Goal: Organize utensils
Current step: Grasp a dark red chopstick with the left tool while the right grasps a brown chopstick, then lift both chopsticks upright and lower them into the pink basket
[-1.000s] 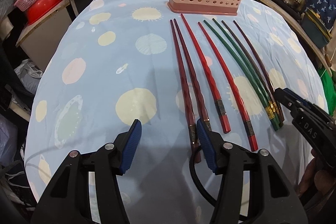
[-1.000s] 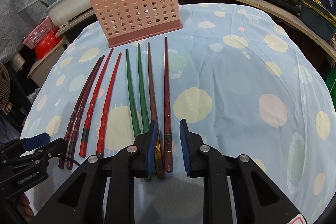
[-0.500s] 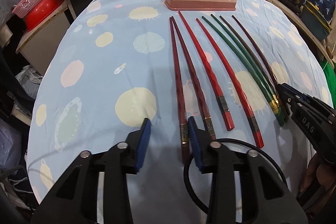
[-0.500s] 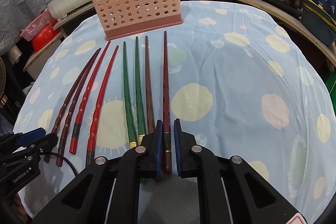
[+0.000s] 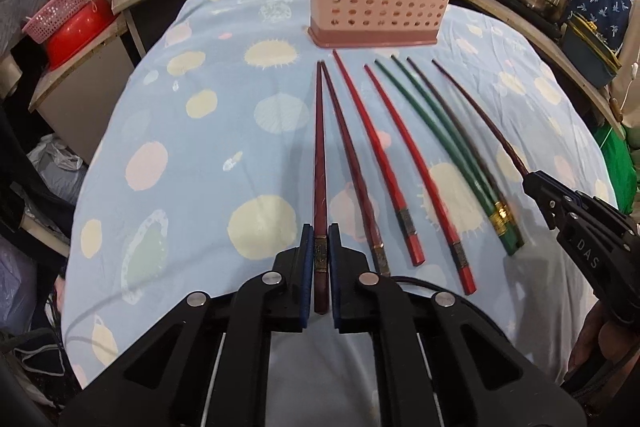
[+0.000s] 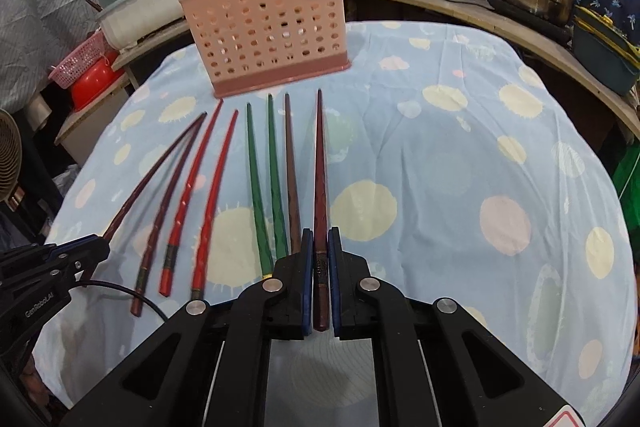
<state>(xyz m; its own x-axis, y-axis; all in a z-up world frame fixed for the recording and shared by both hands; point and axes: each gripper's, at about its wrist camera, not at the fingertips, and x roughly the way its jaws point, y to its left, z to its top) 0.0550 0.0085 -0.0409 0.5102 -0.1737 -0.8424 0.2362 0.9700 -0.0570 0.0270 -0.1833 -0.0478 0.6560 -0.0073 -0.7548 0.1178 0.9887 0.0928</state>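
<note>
Chopsticks: eight lie side by side on the blue spotted cloth (image 5: pixel 192 155) over the desk, tips toward the pink perforated holder (image 6: pixel 264 39) at the far edge. Left gripper (image 5: pixel 319 263) is closing on the thick end of the leftmost dark red chopstick (image 5: pixel 320 163), stick between the fingers. Right gripper (image 6: pixel 320 263) is clamped on the rightmost maroon chopstick (image 6: pixel 320 163), same end. Both look centred in the pads. My advice: lift straight and level first so neighbours don't get dragged, then tilt tips down over the holder. Grip near the end means long leverage, so move slowly and watch for swing.
</note>
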